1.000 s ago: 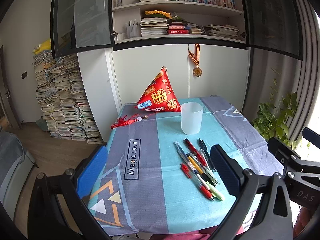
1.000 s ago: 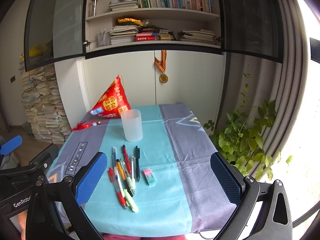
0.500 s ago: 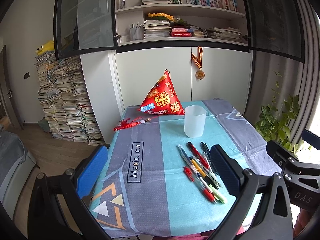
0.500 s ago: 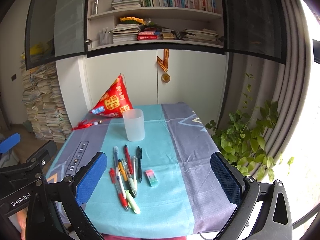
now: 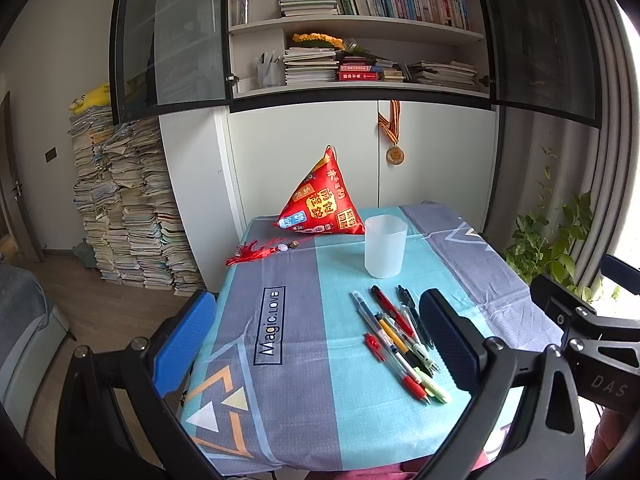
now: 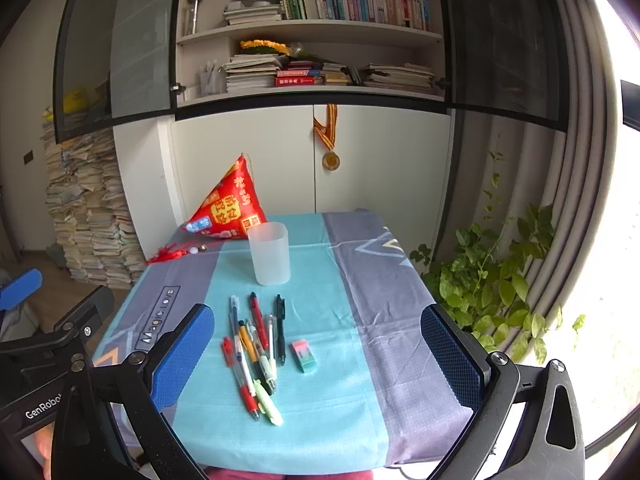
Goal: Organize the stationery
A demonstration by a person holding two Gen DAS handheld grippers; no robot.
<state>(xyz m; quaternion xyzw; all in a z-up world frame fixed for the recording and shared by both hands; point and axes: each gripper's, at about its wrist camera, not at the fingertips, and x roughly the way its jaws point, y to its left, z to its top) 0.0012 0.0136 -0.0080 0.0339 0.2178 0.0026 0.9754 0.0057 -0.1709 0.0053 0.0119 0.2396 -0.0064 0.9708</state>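
Bookshelves and cabinet behind; counter (image 6: pixel 400 320) w/ blue-grey cloth holds the lot. Pens (image 6: pixel 256 352) lie bunched, overlapping, just short of the cup (image 6: pixel 269 254), which stands upright and looks empty; eraser (image 6: pixel 304 356) just beside the pens. Left gripper (image 5: pixel 316 344) and right gripper (image 6: pixel 318 356) both hover over the near edge, fingers wide apart, holding nothing. Risks: a pinch into the bunch could take two pens or roll neighbours off; light cup may tip if a pen goes in slanted; cloth could drag.
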